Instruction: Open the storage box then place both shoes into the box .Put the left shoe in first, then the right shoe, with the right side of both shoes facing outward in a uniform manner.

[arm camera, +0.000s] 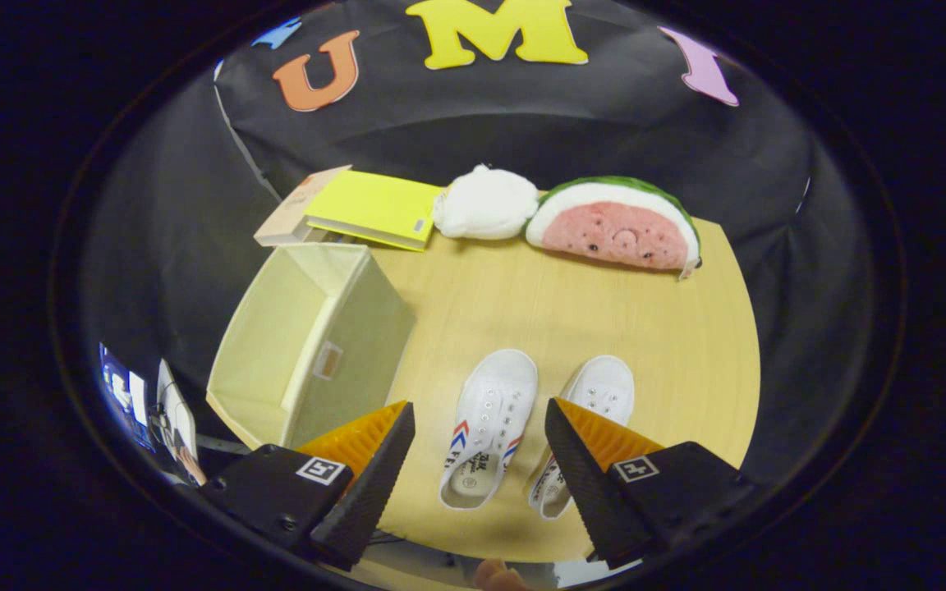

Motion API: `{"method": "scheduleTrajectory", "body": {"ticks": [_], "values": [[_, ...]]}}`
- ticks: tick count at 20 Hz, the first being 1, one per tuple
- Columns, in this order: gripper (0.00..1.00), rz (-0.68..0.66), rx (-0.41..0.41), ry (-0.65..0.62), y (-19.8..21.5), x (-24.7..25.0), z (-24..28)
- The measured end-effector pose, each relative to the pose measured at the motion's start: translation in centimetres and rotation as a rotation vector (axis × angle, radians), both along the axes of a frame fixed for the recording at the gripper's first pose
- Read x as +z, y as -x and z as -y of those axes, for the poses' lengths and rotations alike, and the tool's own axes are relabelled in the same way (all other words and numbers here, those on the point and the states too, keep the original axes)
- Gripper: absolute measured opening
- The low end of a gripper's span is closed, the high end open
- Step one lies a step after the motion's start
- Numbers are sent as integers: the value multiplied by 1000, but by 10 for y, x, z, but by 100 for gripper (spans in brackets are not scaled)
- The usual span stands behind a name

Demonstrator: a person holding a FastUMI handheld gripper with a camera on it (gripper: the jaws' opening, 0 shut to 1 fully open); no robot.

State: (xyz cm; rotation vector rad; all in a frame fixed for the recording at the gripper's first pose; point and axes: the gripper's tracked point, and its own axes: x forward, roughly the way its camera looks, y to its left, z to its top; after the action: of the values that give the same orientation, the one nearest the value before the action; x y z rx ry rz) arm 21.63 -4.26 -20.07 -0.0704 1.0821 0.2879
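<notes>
A cream fabric storage box (309, 345) stands open on the wooden table (604, 320), left of the shoes; its inside looks bare. Its yellow lid (374, 209) lies behind it against a cardboard piece. Two small white shoes sit side by side with toes pointing away from me. The left shoe (491, 423) lies in the gap between my fingers, below them. The right shoe (596, 402) is partly hidden by the right finger. My gripper (479, 439) hangs open above the shoes, holding nothing.
A white plush toy (485, 203) and a watermelon-slice plush (617, 223) rest along the table's far edge. A fingertip shows at the near edge below the gripper. Bare tabletop lies between the shoes and the plush toys.
</notes>
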Motion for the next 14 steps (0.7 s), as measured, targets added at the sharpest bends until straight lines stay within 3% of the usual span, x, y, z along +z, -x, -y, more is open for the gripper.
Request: {"method": "scheduleTrajectory", "body": {"ticks": [11, 12, 14], "values": [[99, -240, 58, 106, -5, -120, 31], [98, -273, 55, 99, -2, -130, 29], [82, -305, 47, 78, -1, -137, 25]]}}
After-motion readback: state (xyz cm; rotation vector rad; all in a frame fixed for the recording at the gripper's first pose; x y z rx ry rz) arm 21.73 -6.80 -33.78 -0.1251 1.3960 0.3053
